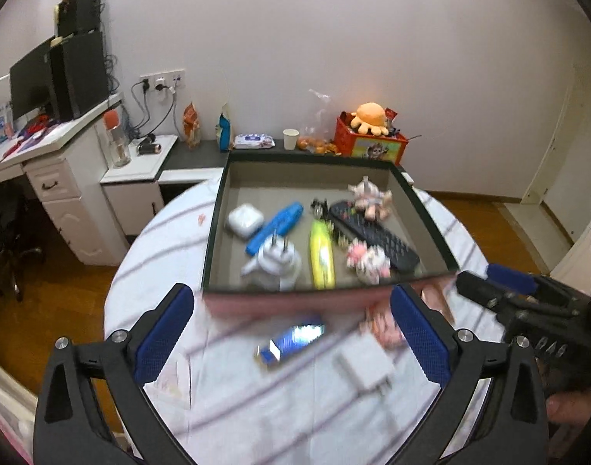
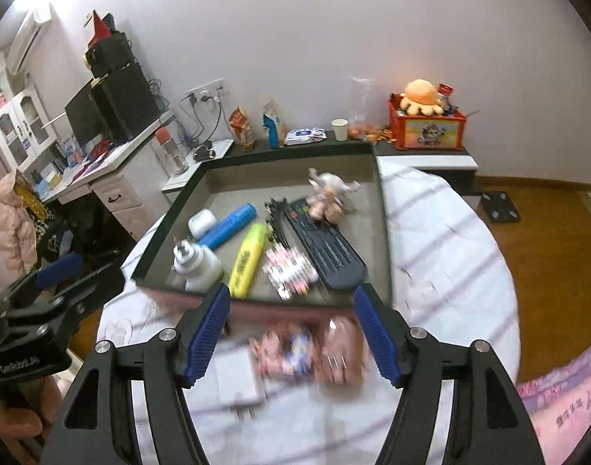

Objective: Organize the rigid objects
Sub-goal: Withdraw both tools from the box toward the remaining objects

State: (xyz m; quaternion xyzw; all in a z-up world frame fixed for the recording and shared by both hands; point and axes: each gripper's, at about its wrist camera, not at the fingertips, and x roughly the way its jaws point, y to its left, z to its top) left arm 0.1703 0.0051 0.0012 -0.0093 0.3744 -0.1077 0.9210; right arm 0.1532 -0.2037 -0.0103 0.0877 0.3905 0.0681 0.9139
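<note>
Left gripper (image 1: 291, 333), right gripper (image 2: 291, 333): both spread wide, empty, poised over loose phone (image 1: 293, 341), charger (image 2: 237, 381), pink bits (image 2: 338, 352) nr tray (image 1: 218, 209) — prob. next to load.

Both wrist views face the wall — sharing the tray (image 1: 431, 213) (image 2: 382, 209).

White cloth (image 1: 171, 240) with grey stripes under the dark-rimmed, tan-floored box (image 1: 256, 182). Inside the box: yellow highlighter (image 1: 322, 257) beside blue marker (image 1: 274, 226), black remote (image 1: 375, 236), white plug (image 1: 274, 265).
</note>
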